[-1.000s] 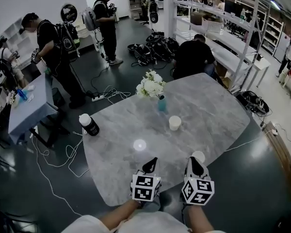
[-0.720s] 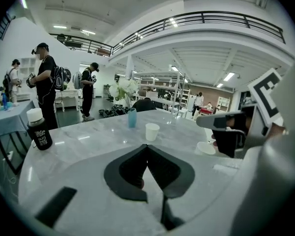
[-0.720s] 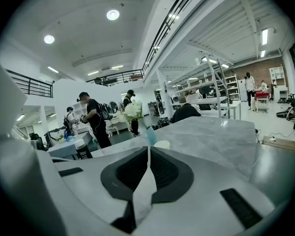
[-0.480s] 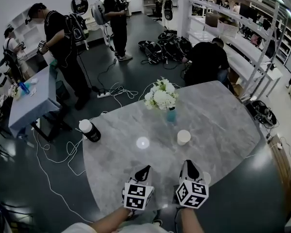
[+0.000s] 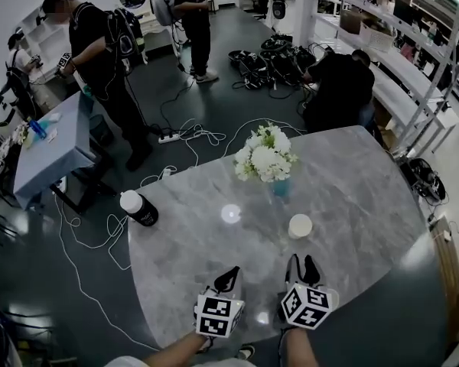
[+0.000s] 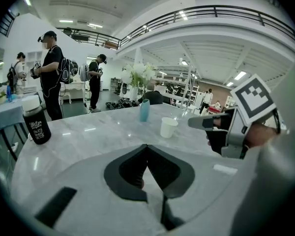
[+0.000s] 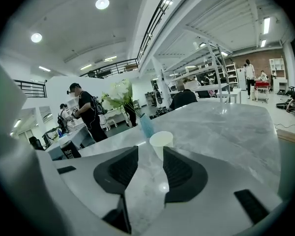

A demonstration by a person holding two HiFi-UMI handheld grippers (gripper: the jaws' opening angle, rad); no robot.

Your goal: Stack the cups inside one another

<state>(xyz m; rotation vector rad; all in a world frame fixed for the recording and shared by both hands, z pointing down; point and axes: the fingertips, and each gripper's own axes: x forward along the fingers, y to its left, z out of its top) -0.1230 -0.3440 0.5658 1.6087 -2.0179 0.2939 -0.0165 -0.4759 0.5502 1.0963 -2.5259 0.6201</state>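
My right gripper (image 5: 304, 264) points at the paper cup (image 5: 300, 225), which stands on the marble surface (image 5: 352, 182) just ahead. Its jaws have just been opening, with nothing between them, I think to receive the cup. My left gripper (image 5: 231, 275) is closed and empty, kept aside.

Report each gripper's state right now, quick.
Left gripper: closed, fingers together, holding nothing.
Right gripper: open, fingers have just been opening, nothing between them; the cup stands ahead, untouched.
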